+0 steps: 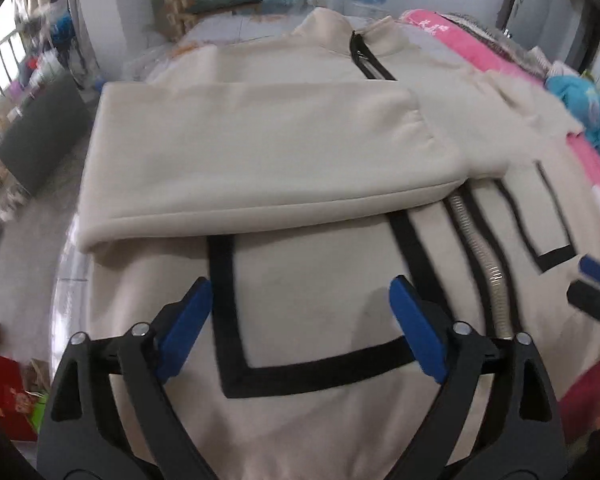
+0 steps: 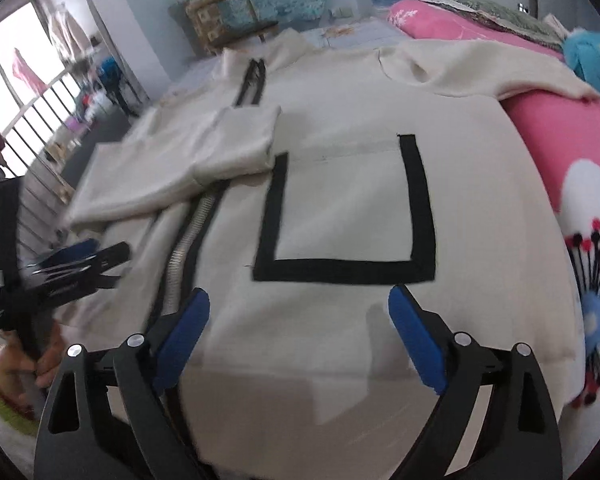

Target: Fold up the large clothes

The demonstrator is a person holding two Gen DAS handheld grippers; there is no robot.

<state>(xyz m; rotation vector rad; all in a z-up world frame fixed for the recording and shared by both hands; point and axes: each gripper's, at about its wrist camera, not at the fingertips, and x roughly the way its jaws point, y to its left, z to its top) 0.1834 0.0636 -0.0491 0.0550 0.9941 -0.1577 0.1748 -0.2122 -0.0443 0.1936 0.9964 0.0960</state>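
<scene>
Jacket (image 1: 308,148), cream with black pocket borders, lies zip-up on the bed (image 2: 548,152). Its left sleeve (image 1: 260,152) is folded across the chest; the right sleeve (image 2: 480,68) sprawls toward the pink bedding. Left tool (image 1: 300,312) hovers released over the left pocket (image 1: 312,320), gripping nothing. Right tool (image 2: 298,324) is likewise spread and empty above the right pocket (image 2: 348,216).

Risk (my judgement): a careless pinch near the hem could snag only the top layer, dragging the folded sleeve askew. No readable writing or brand shows.
</scene>
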